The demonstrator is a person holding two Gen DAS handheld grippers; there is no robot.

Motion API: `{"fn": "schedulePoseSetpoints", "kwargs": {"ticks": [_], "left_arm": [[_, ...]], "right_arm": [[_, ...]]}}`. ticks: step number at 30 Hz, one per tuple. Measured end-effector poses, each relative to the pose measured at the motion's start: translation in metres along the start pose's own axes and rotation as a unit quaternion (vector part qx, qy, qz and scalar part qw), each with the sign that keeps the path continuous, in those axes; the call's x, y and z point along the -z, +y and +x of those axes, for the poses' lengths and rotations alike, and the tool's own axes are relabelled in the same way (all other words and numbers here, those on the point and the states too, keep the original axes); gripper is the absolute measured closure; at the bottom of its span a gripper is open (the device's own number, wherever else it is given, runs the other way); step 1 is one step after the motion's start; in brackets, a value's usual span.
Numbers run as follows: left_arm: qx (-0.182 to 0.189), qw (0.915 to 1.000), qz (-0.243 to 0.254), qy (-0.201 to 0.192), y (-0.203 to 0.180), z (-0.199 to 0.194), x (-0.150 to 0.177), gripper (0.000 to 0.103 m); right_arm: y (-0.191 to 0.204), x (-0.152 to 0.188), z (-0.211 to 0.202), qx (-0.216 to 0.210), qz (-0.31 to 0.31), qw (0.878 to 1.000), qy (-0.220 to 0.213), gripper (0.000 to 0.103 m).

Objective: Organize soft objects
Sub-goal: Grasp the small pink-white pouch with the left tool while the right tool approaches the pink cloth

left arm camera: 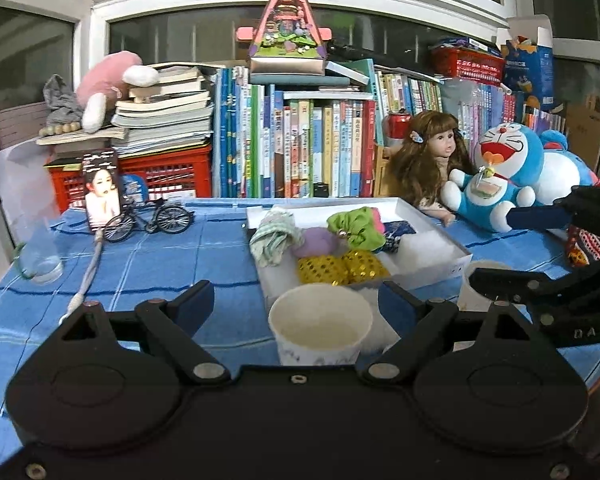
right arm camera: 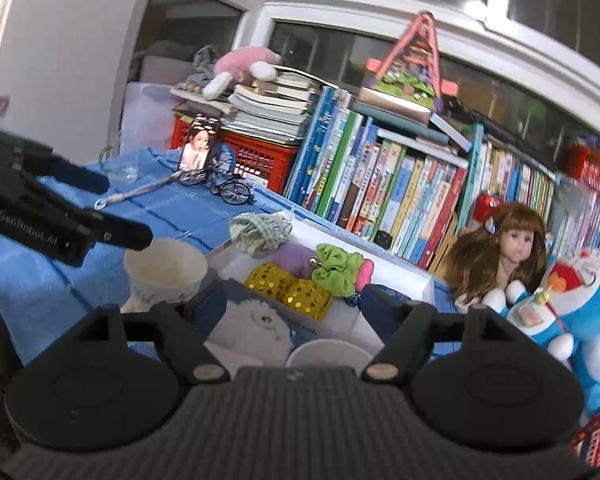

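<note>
Left gripper (left arm camera: 296, 304) level, jaws wide apart, empty, straddling paper cup (left arm camera: 320, 324) just before white tray (left arm camera: 432, 246). Right gripper (right arm camera: 292, 304) tilted, jaws wide, empty, near tray's front.

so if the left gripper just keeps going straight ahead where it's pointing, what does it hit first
Most likely the white paper cup, which stands between the open fingers of the left gripper. Beyond it lies the white tray with the gold sequin scrunchies. Depth is hard to judge in the fisheye view.
</note>
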State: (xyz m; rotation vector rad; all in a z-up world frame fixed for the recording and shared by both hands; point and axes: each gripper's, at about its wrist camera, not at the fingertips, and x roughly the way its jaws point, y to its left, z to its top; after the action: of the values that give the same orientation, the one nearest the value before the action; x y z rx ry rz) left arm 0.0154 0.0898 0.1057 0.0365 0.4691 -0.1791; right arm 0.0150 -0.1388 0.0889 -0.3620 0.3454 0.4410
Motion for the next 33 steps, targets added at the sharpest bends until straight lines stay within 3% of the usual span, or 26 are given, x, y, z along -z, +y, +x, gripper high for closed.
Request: {"fn": "schedulePoseSetpoints", "kwargs": {"ticks": [5,16,22,24,29,33], "left_arm": [[-0.024,0.9996,-0.012,-0.012,-0.001,-0.008,0.021,0.015],[-0.034,0.9984,-0.033,0.033,0.003,0.012,0.053,0.018],[-0.032,0.9974,-0.042,0.05,0.009,0.024,0.065,0.027],[-0.03,0.9968,-0.049,0.055,0.011,0.027,0.068,0.036],[-0.026,0.9955,-0.061,0.068,0.015,0.035,0.074,0.046],[-0.026,0.995,-0.067,0.07,0.017,0.042,0.076,0.05]], "right_arm": [[0.021,0.012,-0.005,0.006,-0.033,0.999,-0.001,0.019],[0.057,0.031,-0.006,0.001,-0.113,0.994,0.006,0.019],[0.07,0.039,0.001,-0.02,-0.135,0.99,0.029,0.023],[0.074,0.041,0.005,-0.024,-0.142,0.989,0.036,0.026],[0.08,0.048,0.017,-0.027,-0.151,0.987,0.057,0.03],[0.079,0.053,0.028,-0.023,-0.143,0.987,0.071,0.03]]}}
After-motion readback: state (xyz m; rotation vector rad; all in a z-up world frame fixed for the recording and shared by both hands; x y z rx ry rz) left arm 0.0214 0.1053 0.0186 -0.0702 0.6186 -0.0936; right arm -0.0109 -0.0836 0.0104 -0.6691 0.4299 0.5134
